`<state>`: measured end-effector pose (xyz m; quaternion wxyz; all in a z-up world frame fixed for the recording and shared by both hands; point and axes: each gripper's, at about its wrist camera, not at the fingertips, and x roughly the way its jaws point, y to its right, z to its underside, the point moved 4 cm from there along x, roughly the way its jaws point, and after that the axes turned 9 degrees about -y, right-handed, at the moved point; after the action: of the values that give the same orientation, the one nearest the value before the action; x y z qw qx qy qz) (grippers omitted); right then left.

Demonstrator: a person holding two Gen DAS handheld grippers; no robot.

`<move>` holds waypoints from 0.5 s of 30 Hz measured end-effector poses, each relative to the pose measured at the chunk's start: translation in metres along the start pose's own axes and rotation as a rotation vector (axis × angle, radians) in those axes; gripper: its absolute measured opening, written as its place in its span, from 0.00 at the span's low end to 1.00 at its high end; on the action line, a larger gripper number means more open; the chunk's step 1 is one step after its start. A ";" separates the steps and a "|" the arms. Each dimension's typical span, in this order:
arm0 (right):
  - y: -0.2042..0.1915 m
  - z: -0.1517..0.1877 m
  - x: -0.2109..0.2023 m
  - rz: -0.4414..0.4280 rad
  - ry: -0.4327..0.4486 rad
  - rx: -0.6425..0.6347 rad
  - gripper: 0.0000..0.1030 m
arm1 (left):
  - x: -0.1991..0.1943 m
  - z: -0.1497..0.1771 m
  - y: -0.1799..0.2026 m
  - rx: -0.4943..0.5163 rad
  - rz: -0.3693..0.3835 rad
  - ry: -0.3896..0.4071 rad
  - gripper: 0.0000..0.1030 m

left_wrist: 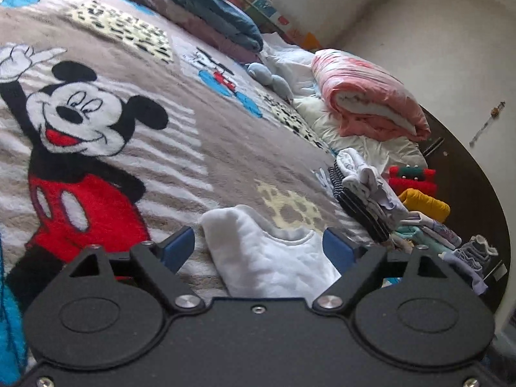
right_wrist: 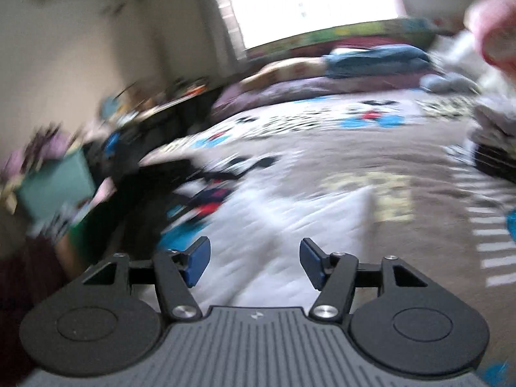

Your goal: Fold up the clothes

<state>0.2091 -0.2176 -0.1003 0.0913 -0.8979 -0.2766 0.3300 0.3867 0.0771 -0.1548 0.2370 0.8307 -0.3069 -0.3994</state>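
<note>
1. Left claw (left_wrist: 258, 248) – jaws wide, the white garment (left_wrist: 267, 254) lying loose between them on the cartoon blanket (left_wrist: 193, 148).
2. Right claw (right_wrist: 254, 262) – wide and empty above the garment; the view is blurred.
3. Folded clothes pile (left_wrist: 364, 190) near the bed's right edge.

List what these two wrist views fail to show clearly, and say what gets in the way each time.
- White garment: near part hidden by the left gripper body, left wrist view.
- Folded clothes stack: items too small and overlapped to tell apart.
- Right wrist view: motion blur smears everything beyond the open right gripper, including the white cloth.
</note>
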 end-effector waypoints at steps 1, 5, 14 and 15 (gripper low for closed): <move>0.021 -0.008 0.006 -0.001 0.003 0.052 0.60 | 0.001 -0.001 -0.002 -0.006 0.009 -0.006 0.84; 0.093 -0.026 0.038 -0.034 -0.005 0.249 0.61 | 0.010 -0.003 -0.011 -0.036 0.022 -0.042 0.84; 0.159 -0.036 0.119 -0.216 -0.071 0.428 0.67 | 0.020 -0.007 -0.018 -0.036 0.066 -0.072 0.83; 0.158 -0.037 0.122 -0.235 -0.077 0.421 0.67 | 0.021 -0.006 -0.017 -0.022 0.059 -0.073 0.82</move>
<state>0.3786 -0.2806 -0.1930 0.3037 -0.8074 -0.3077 0.4015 0.4075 0.0751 -0.1728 0.2463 0.8035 -0.3354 -0.4257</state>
